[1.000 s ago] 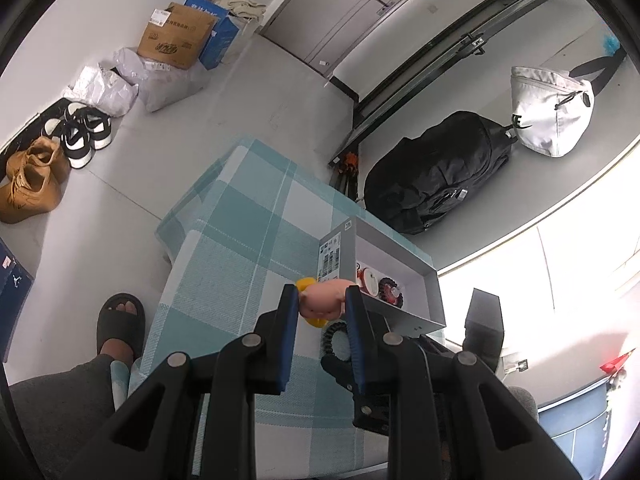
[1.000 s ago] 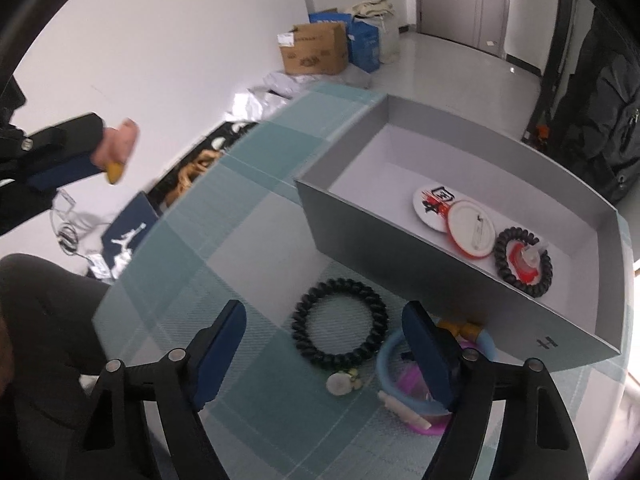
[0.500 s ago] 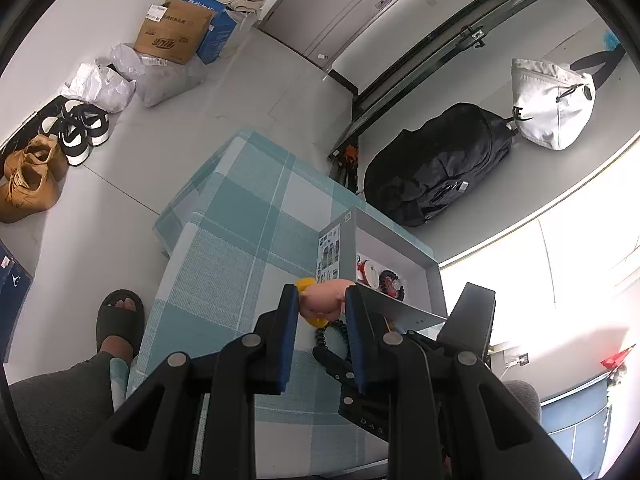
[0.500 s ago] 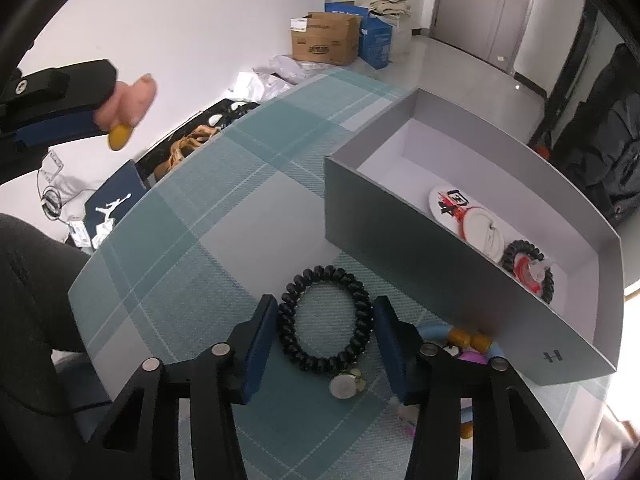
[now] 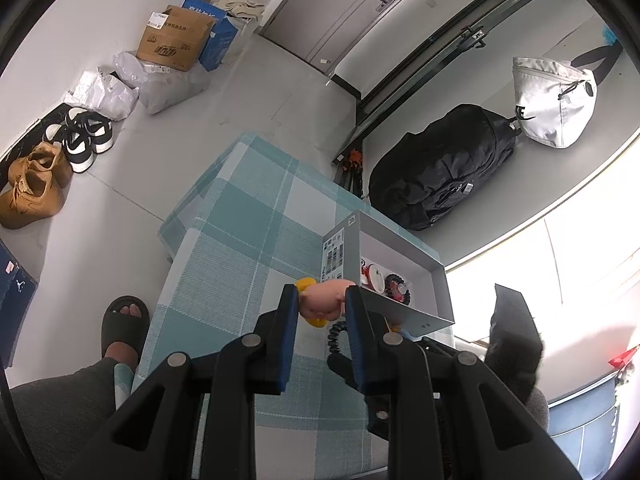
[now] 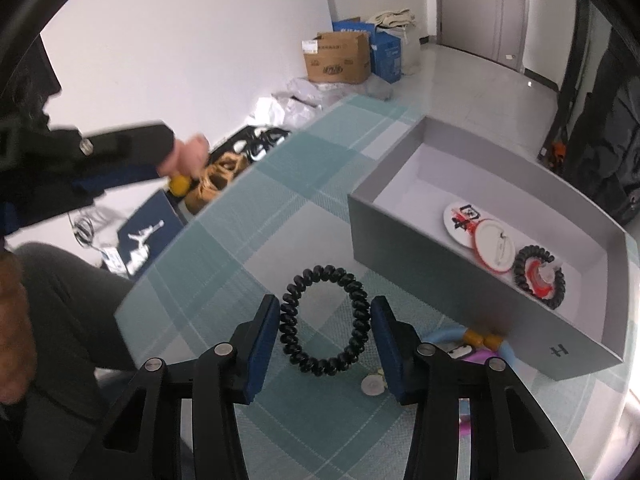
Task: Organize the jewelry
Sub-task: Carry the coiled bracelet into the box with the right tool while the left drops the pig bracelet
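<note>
Left claw (image 5: 322,307) around one pink charm (image 5: 323,305); two black bracelets (image 6: 324,315).

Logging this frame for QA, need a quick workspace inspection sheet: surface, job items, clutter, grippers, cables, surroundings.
Surface: table under teal checked cloth.
Job's things: grey box open, holding two round badges and a black coil band around a red piece. Black coil bracelet on the cloth; blue ring with yellow beads against the box's near wall; small round charm.
Clutter: nothing seen on the table beyond these.
Grippers: left gripper clamps a pink and yellow toy charm in the air. Right gripper open, fingers straddling the coil bracelet.
Cables: white cord on the floor.
Surroundings: cardboard box, shoes, black bag.
</note>
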A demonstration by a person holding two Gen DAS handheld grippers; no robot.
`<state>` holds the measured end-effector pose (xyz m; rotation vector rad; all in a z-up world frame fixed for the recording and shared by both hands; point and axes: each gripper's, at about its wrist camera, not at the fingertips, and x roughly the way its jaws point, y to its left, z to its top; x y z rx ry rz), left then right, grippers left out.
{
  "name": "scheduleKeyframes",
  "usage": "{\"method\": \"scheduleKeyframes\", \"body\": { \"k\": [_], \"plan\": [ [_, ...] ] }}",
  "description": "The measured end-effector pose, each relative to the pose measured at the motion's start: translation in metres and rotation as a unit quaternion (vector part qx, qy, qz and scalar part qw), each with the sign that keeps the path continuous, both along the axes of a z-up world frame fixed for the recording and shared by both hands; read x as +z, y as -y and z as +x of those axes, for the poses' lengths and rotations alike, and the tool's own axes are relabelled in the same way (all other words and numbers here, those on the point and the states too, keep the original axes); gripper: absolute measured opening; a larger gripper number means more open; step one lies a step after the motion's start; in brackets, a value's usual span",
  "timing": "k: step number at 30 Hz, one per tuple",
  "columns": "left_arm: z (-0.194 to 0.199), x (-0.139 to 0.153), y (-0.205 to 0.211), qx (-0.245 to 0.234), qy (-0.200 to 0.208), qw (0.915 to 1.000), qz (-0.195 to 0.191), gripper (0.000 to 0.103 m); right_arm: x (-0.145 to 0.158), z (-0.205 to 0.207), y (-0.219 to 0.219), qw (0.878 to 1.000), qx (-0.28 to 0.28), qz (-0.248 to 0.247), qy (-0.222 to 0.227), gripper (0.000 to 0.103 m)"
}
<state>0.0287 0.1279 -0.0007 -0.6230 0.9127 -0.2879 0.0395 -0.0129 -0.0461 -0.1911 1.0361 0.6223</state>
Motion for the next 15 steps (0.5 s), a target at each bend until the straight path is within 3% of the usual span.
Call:
{"method": "scheduleKeyframes", "body": {
  "k": [9,12,15],
  "plan": [
    [0.004,0.007,0.019,-0.01,0.019,0.9995,0.021,0.019,0.037,0.001,0.029,0.997,-0.032,0.073,0.02,0.046],
    [0.006,0.013,0.034,-0.013,0.031,0.9969,0.071,0.019,0.05,0.003,0.046,0.993,-0.052,0.097,0.03,0.046],
    [0.009,0.016,0.045,-0.028,0.037,0.9961,0.075,0.019,0.061,0.006,0.062,0.99,-0.072,0.119,0.039,0.046]
  ]
}}
